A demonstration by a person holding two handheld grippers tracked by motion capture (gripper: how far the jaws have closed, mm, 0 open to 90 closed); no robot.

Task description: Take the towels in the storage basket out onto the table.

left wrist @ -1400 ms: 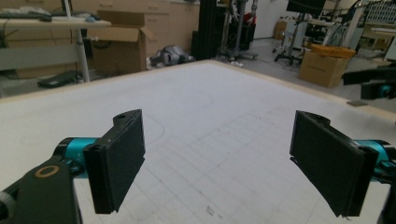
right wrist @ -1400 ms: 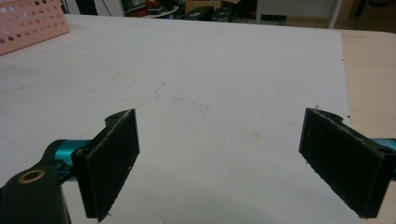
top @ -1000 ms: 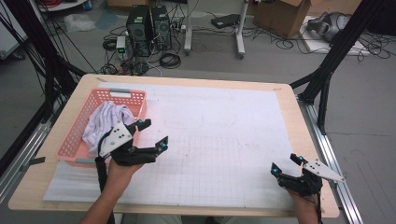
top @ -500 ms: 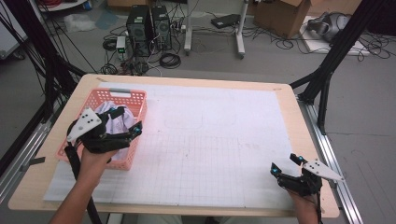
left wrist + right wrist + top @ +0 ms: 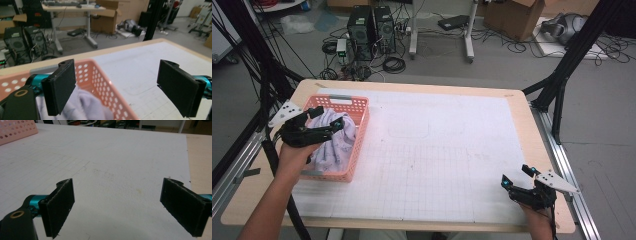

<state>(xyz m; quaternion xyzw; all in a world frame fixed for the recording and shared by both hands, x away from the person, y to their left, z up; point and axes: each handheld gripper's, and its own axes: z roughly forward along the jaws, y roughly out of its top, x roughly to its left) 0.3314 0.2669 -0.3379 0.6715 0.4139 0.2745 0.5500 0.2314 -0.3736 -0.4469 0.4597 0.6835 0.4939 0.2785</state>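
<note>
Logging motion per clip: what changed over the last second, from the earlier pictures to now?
The left gripper swung from the mat in front of the basket leftward to over the pink basket, above the pale cloth. Its fingers stand open with nothing between them. The cloth stayed in the basket, and the right gripper stayed open at the mat's near right corner.

Cloth (image 5: 334,140) in basket (image 5: 362,130), table's (image 5: 522,115) left

One basket (image 5: 360,131), seemingly one cloth (image 5: 332,140), two grippers.
</note>
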